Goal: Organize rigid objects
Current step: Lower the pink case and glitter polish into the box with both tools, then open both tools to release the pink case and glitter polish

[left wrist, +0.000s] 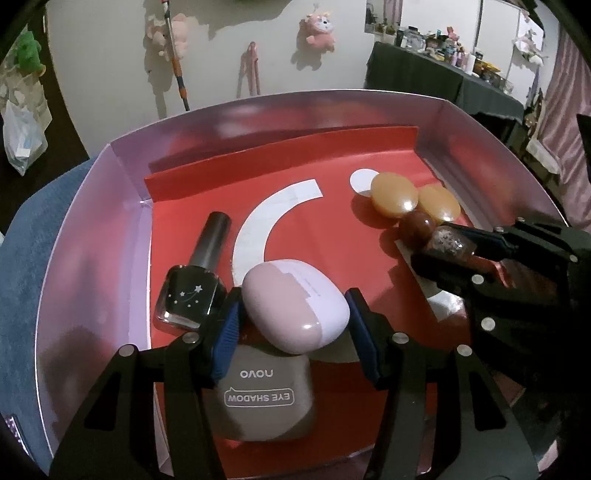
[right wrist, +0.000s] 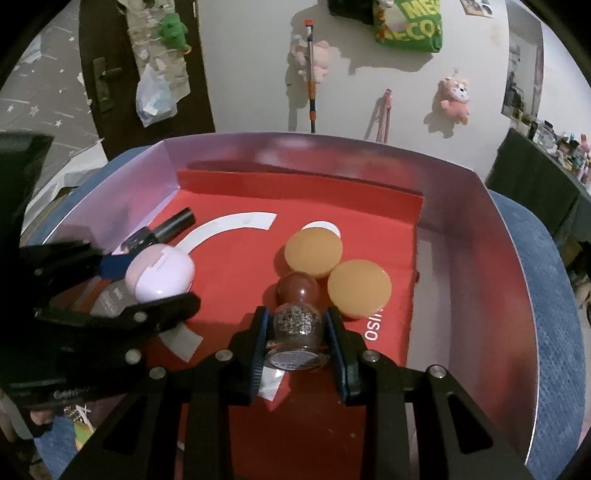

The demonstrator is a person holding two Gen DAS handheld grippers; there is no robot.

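Observation:
A pink-walled box (left wrist: 92, 236) with a red floor holds everything. My left gripper (left wrist: 293, 299) is shut on a pale pink earbud case (left wrist: 295, 314), which rests over a grey eye shadow compact (left wrist: 266, 395). A black nail polish bottle (left wrist: 192, 295) lies just left of it. My right gripper (right wrist: 297, 332) is shut on a small glass bottle (right wrist: 298, 328) of grains with a brown ball stopper (right wrist: 297, 290). Two amber round discs (right wrist: 313, 251) (right wrist: 359, 291) lie right behind the stopper. In the left wrist view the right gripper (left wrist: 436, 242) shows at the right.
The box sits on a blue cushioned seat (right wrist: 546, 295). Its walls (right wrist: 480, 280) rise on all sides around the grippers. Beyond it are plush toys on a wall (left wrist: 319, 31) and a dark cluttered table (left wrist: 443, 77) at the right.

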